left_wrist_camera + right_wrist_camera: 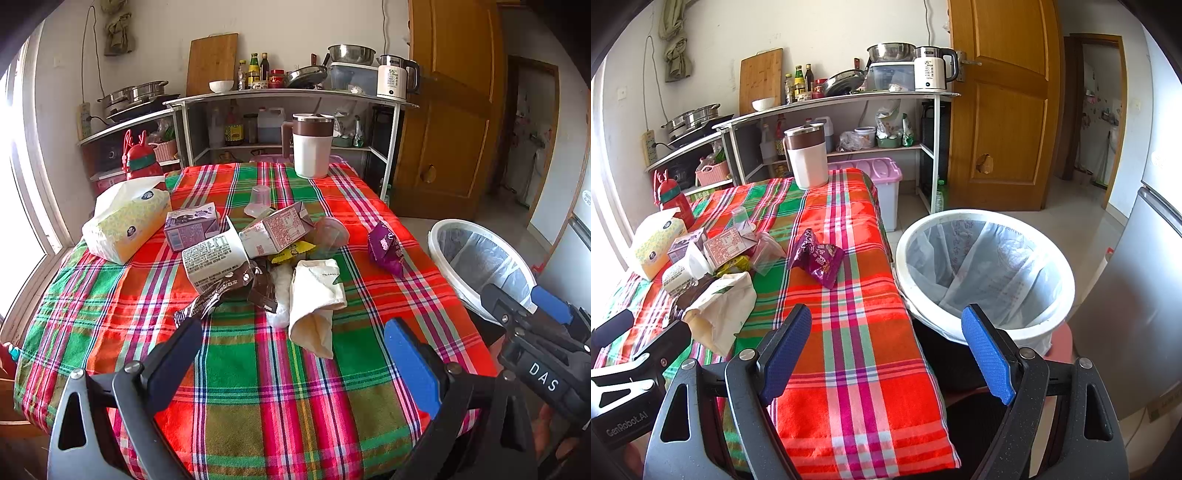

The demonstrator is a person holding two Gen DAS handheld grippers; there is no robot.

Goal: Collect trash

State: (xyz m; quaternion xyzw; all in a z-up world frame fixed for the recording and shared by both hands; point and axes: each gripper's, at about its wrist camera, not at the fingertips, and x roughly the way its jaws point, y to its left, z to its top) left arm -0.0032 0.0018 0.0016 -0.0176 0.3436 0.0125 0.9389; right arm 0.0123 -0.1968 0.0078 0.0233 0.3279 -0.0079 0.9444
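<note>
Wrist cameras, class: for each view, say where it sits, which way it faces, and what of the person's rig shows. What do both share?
Left wrist: behind the open left gripper, facing across the table at the trash pile; the right gripper shows at right.
Right wrist: behind the open right gripper, over the table's edge, facing the lined bin; the left gripper shows at left.
Shared: purple wrapper, bin, jug.
</note>
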